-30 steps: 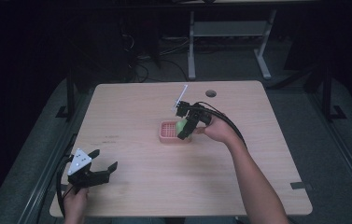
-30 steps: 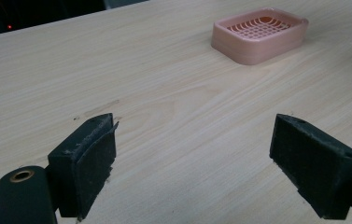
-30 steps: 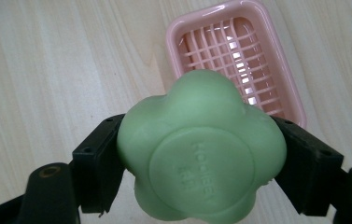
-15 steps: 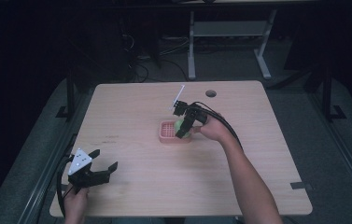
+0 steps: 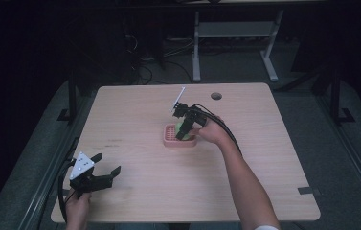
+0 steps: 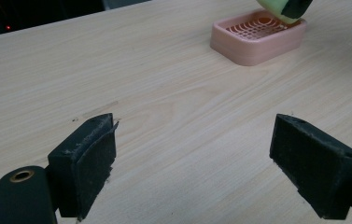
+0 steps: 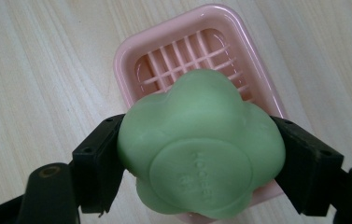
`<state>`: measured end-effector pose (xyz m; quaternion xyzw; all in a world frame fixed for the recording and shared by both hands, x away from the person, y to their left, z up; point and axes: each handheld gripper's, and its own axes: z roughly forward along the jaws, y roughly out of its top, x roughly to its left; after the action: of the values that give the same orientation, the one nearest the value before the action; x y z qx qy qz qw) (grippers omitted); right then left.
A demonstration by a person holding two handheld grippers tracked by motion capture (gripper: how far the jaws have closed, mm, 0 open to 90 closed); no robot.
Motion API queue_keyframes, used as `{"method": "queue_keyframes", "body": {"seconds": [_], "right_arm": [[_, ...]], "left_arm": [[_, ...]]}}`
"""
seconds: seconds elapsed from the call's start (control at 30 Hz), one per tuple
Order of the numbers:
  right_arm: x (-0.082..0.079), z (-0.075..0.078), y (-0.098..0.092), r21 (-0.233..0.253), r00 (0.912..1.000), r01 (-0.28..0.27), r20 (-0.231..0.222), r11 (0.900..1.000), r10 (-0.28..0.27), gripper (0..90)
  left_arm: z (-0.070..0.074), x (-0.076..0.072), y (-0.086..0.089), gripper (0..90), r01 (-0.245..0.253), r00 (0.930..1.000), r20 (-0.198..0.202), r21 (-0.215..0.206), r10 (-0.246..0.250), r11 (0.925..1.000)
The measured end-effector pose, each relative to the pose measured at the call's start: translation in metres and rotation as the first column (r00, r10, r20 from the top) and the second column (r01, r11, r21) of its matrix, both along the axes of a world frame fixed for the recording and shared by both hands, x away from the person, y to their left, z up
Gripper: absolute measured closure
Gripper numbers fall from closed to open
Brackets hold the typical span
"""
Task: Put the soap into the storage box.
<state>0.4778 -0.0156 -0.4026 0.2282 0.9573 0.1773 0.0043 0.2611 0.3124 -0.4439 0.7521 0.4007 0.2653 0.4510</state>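
Dark room, wood table [image 5: 144, 124]. Right gripper [image 7: 197, 154] jaws squeeze green soap [image 7: 201, 149] over pink dish [image 7: 164, 60], mid frame; not dropped yet. Left gripper [image 6: 206, 158] jaws wide apart w/ nothing, lower left.

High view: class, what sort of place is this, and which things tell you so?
Probably a lab or workshop recording station, not a home: a bare wooden table with a cable hole, loose cables on the floor, and a metal desk frame in a dark room.
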Motion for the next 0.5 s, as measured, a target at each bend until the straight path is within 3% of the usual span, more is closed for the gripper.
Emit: {"method": "queue_keyframes", "body": {"seconds": [0.5], "right_arm": [[0.009, -0.013, 0.006, -0.021, 0.9995, 0.032, 0.001, 0.999, -0.032, 23.9]], "left_arm": [[0.0, 0.0, 0.001, 14.2, -0.003, 1.0, -0.002, -0.002, 0.003, 1.0]]}}
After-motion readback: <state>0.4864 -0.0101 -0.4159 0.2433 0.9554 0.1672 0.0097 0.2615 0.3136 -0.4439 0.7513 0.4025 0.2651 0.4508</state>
